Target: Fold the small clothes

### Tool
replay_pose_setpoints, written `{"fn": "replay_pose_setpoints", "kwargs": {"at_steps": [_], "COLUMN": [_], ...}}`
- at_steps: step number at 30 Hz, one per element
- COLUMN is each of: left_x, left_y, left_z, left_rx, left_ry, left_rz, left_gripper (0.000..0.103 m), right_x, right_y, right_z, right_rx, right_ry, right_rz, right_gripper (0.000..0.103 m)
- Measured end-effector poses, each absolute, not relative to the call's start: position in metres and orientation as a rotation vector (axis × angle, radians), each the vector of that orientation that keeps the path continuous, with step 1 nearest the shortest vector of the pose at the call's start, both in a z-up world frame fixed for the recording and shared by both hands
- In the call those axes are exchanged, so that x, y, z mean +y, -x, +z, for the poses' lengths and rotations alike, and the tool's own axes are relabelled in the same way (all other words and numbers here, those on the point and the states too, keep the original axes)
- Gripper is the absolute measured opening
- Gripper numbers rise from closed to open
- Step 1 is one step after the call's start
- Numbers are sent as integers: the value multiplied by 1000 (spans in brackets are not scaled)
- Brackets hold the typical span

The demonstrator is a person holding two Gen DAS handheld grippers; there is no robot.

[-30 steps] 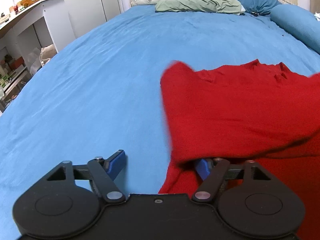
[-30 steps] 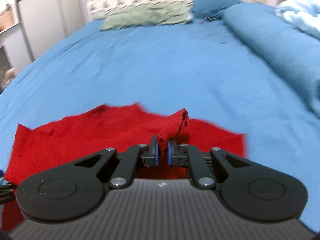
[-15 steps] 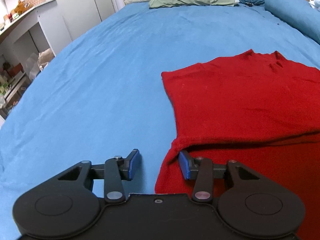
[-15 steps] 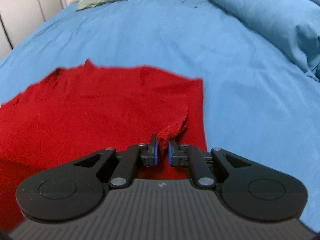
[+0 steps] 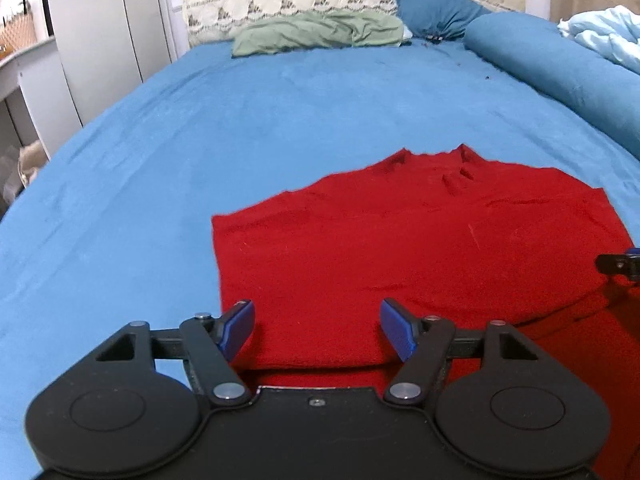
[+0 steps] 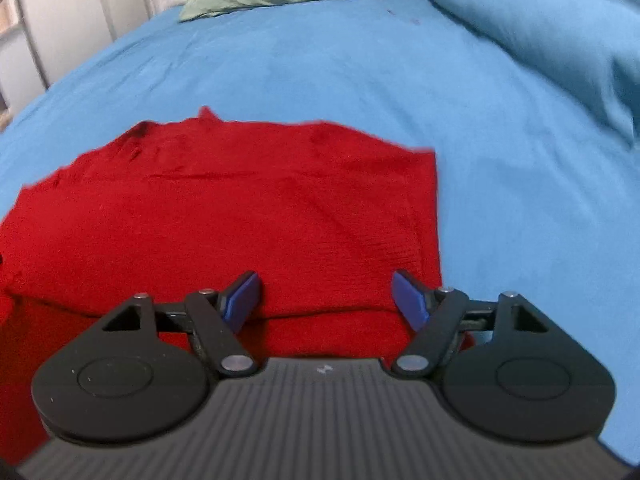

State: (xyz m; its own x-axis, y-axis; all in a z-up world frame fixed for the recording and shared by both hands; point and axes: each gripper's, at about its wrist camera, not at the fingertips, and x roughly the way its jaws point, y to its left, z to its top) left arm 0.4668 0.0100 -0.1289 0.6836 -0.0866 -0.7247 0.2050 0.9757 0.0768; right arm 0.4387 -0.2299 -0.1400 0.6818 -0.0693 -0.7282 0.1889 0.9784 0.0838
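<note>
Left gripper (image 5: 317, 330): its jaws are standing wide apart and holding nothing; its blue pads (image 5: 236, 326) are hovering over the near-left part of the red garment (image 5: 400, 248).

Right gripper (image 6: 325, 299): it is also spread wide and gripping nothing, sitting over the near-right part of the cloth, its right pad close to the garment's right edge.

Red garment: it is lying flat on the blue bedsheet (image 5: 168, 152), folded once, with a doubled edge running crosswise just in front of both grippers.

Long axis: the cloth is stretching left to right across both views, wider than it is deep.

Direction from grippers: the folded panel is lying straight ahead, its notched far edge pointing toward the headboard.

Nearer hand: each gripper is sitting beside its own side edge; neither is clearly closer to the middle.

Likely next move: a sideways fold seems to be coming, one side edge carried toward the other.

Far background: a green pillow (image 5: 320, 32) is resting well beyond the garment.
</note>
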Motion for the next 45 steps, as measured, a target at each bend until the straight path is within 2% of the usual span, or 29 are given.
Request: {"fn": "replay_pose_setpoints", "kwargs": {"at_steps": [4, 8, 15, 23, 29, 35, 41, 45], "left_x": [6, 12, 5, 4, 17, 52, 85, 99], "left_y": [-471, -470, -470, -458, -403, -322, -245, -200], "left_z": [-144, -149, -154, -135, -76, -26, -2, -6], "left_rx": [849, 864, 862, 840, 766, 765, 824, 885], "left_ry": [-172, -150, -156, -180, -181, -155, -142, -116], "left_rz": [-138, -127, -96, -72, -77, -85, -86, -91], "left_gripper": [74, 75, 78, 78, 79, 79, 79, 79], "right_x": [-229, -227, -249, -251, -249, -249, -232, -215], "right_y": [-437, -456, -503, -494, -425, -309, -190, -131], "right_z": [-123, -109, -145, -127, -63, 5, 47, 47], "right_rx": [784, 720, 802, 783, 650, 576, 615, 697], "right_ry": [-159, -156, -182, -151, -152, -140, -140, -154], "right_rz": [-135, -99, -126, -86, -18, -45, -115, -171], "right_gripper": [91, 97, 99, 101, 101, 101, 101, 101]}}
